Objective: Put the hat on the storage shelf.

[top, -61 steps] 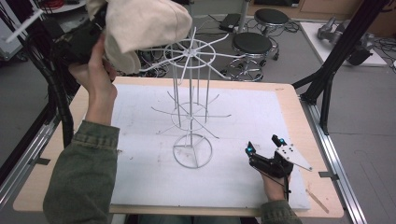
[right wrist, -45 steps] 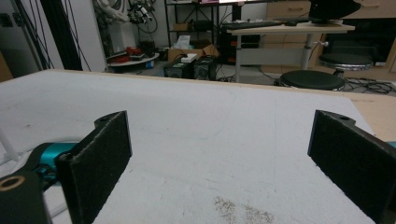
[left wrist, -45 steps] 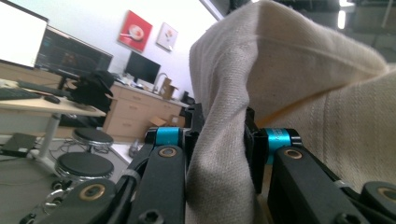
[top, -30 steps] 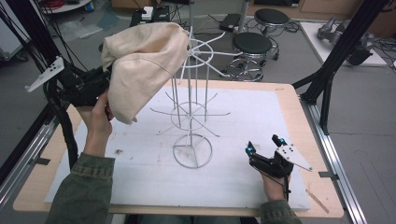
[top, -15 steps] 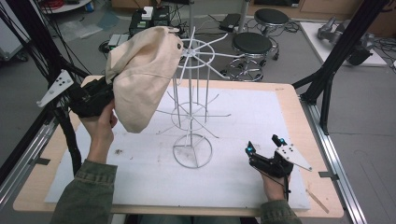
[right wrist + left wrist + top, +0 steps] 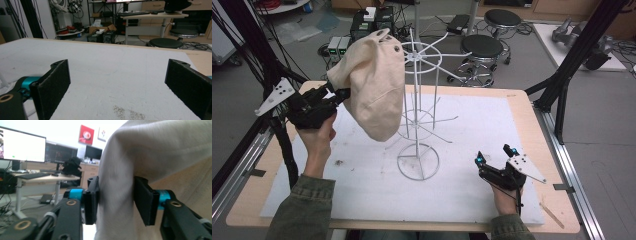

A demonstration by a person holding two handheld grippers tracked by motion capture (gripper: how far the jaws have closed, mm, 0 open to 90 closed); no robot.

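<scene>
Cream cloth cap hangs on white wire rack's top ring, just right of left gripper. Jaws just opening, fabric loose between. Right gripper wide apart, resting far off.

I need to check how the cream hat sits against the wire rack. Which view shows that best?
The high view: the whole cream hat hangs against the top of the white wire rack, beside the left gripper. The left gripper view has a close-up of its cloth between the jaws, which have just been opening.
</scene>
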